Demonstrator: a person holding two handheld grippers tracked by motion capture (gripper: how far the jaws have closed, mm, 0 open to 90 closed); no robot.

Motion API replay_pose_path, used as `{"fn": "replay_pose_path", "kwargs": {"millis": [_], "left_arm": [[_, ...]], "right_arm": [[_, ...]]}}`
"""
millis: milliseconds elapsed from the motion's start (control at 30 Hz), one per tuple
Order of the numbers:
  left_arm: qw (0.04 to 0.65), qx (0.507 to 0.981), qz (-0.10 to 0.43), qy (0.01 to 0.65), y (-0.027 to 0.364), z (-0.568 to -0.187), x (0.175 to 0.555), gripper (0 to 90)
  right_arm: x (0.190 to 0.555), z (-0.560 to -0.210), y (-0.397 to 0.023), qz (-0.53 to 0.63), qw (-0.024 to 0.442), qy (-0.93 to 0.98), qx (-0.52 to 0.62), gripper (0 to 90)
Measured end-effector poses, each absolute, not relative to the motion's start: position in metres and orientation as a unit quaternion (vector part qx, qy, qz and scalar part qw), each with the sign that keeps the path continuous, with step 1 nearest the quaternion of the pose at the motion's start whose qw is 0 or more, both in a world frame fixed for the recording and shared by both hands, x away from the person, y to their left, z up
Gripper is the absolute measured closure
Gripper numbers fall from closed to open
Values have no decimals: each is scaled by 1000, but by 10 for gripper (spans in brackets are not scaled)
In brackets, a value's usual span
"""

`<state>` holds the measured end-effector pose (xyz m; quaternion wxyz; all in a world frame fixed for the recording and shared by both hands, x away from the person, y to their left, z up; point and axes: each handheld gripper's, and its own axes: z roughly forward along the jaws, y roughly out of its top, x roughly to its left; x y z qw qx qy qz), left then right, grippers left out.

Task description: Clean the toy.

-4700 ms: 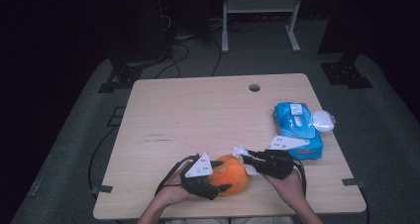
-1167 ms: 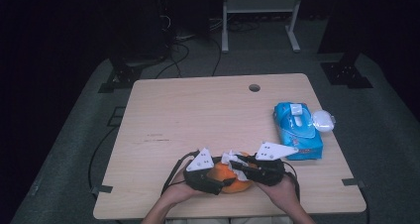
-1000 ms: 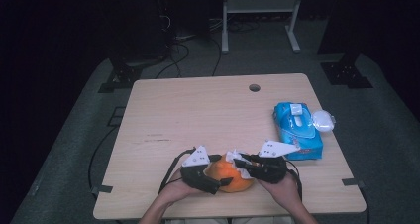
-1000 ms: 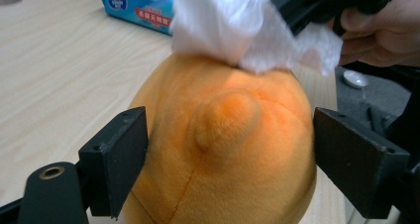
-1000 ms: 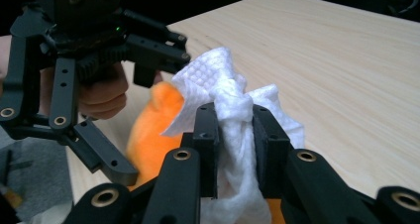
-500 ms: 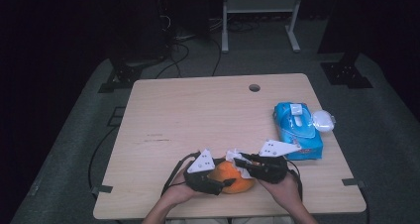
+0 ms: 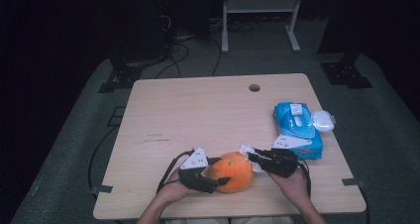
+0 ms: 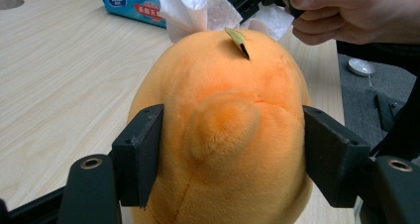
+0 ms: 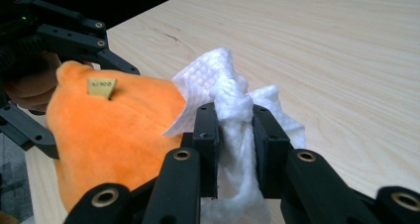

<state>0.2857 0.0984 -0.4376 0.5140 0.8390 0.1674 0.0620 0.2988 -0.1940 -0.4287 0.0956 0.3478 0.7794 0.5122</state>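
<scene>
Near edge of the table (image 7: 208, 110): orange plush toy (image 7: 232, 171) sits on the wood between the two hands. Left gripper (image 7: 214, 180) has its jaws around the toy's sides; they have just been closing, and the left gripper view shows both pads pressed into the plush (image 8: 223, 135), so it's clamped on the toy. Right gripper (image 7: 252, 157) is clenched on a crumpled white wipe (image 7: 246, 151), held against the toy's right end.

View differences: the left gripper view picks up a small yellow tag (image 8: 238, 40) sticking out of the toy's top, the wipe (image 8: 190, 8) bunched just behind it, and the person's right hand (image 8: 346, 16) on the other gripper. The right gripper view shows the wipe (image 9: 237, 115) pinched tight between the jaws, its loose flap lying on the plush (image 9: 109, 130), and the left gripper's black linkage (image 9: 69, 35) beyond the toy. The high view gives the layout.

Farther right: blue pack of wipes (image 7: 297, 130) lying flat, just behind the right hand. Lid flap looks open; contents can't be made out. A small white rounded thing (image 7: 323, 120) rests against its far right side.

Far edge: round cable hole (image 7: 254, 87) in the light wood top. Room is dark, grey floor (image 7: 74, 149), cables (image 7: 183, 50) and a white frame's legs (image 7: 260, 16) behind the table.
</scene>
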Motion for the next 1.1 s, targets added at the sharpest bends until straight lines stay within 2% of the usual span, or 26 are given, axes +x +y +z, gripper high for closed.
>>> {"fn": "replay_pose_path", "kwargs": {"millis": [133, 300, 533, 733, 800, 967, 1100], "left_arm": [[514, 838, 61, 171, 101, -438, 287, 317], [515, 835, 63, 183, 104, -437, 289, 330], [521, 828, 55, 199, 109, -438, 294, 349], [522, 827, 55, 203, 109, -437, 294, 354], [524, 825, 53, 205, 108, -436, 293, 357], [531, 819, 58, 208, 99, -424, 288, 365], [525, 825, 65, 198, 95, -424, 284, 328]], "right_arm": [[300, -430, -192, 507, 95, 784, 346, 747], [311, -445, -205, 508, 55, 768, 386, 747], [298, -421, -192, 537, 67, 768, 342, 746], [313, -446, -207, 518, 43, 759, 393, 746], [308, -436, -202, 522, 58, 762, 379, 746], [291, -407, -187, 571, 58, 754, 320, 744], [291, -414, -181, 557, 59, 767, 313, 743]]}}
